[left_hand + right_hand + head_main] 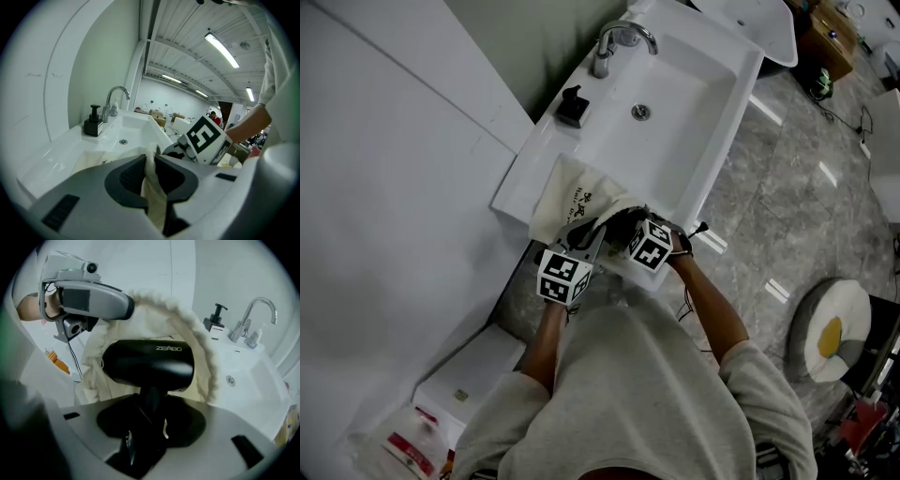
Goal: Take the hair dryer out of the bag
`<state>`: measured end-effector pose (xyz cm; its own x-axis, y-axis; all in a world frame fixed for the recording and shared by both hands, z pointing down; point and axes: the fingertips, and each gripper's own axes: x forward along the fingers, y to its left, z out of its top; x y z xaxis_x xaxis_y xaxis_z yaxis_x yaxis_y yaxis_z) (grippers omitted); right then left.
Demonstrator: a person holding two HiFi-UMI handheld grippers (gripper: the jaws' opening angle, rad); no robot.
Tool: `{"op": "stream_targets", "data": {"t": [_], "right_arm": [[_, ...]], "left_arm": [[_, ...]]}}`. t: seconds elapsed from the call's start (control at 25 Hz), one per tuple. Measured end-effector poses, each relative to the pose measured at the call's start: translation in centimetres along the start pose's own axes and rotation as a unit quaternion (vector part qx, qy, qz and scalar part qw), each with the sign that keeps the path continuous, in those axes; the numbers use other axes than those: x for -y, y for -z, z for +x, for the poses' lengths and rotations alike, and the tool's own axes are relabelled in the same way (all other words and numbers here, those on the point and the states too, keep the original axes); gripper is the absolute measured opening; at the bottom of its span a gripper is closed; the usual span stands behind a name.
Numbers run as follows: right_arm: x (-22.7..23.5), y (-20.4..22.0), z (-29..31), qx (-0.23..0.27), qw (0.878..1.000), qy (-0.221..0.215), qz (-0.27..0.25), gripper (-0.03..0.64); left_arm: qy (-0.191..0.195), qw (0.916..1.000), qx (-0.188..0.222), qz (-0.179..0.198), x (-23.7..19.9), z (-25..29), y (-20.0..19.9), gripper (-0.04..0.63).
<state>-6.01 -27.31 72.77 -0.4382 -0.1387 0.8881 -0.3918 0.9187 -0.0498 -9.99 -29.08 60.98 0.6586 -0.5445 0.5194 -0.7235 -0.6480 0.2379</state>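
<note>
The cream cloth bag lies on the white surface to the left of the sink basin, its open mouth turned toward the person. The left hand-held gripper is clamped on a fold of the bag's rim; the cloth runs up between the two dark pads and stands out above them. The right hand-held gripper is clamped on the handle of the black hair dryer, whose barrel lies crosswise just above the jaws. The bag's ruffled, gathered mouth arches over and round the barrel, so the cloth rim is the one thing close about it. Whether the barrel is fully clear of the opening cannot be told.

From the head view the two grippers sit close side by side at the front edge of the surface, each marker cube toward the person, and they cover most of the hair dryer.

Farther back, well apart from the bag, a black soap dispenser stands beside a chrome tap at the wall edge. The drain shows in the bottom of the basin. Grey stone floor lies to the right of the sink.
</note>
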Motion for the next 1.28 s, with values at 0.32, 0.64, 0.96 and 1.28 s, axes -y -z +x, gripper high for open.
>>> {"op": "stream_targets", "data": {"t": [0.32, 0.64, 0.96, 1.28], "right_arm": [[-0.2, 1.7, -1.9, 0.006, 1.0, 0.011, 0.0, 0.169], [-0.2, 3.8, -3.2, 0.006, 1.0, 0.022, 0.011, 0.169], [0.0, 6.0, -4.4, 0.006, 0.999, 0.031, 0.023, 0.169], [-0.1, 7.3, -5.6, 0.013, 0.999, 0.037, 0.031, 0.169]], "left_arm": [[-0.005, 1.0, -0.002, 0.004, 0.2, 0.0, 0.1, 0.055], [-0.004, 0.9999, -0.004, 0.01, 0.7, 0.1, 0.2, 0.055], [-0.005, 0.9999, -0.006, 0.012, 0.8, 0.5, 0.2, 0.055], [-0.007, 0.9998, -0.011, 0.015, 1.0, 0.8, 0.2, 0.055]]}}
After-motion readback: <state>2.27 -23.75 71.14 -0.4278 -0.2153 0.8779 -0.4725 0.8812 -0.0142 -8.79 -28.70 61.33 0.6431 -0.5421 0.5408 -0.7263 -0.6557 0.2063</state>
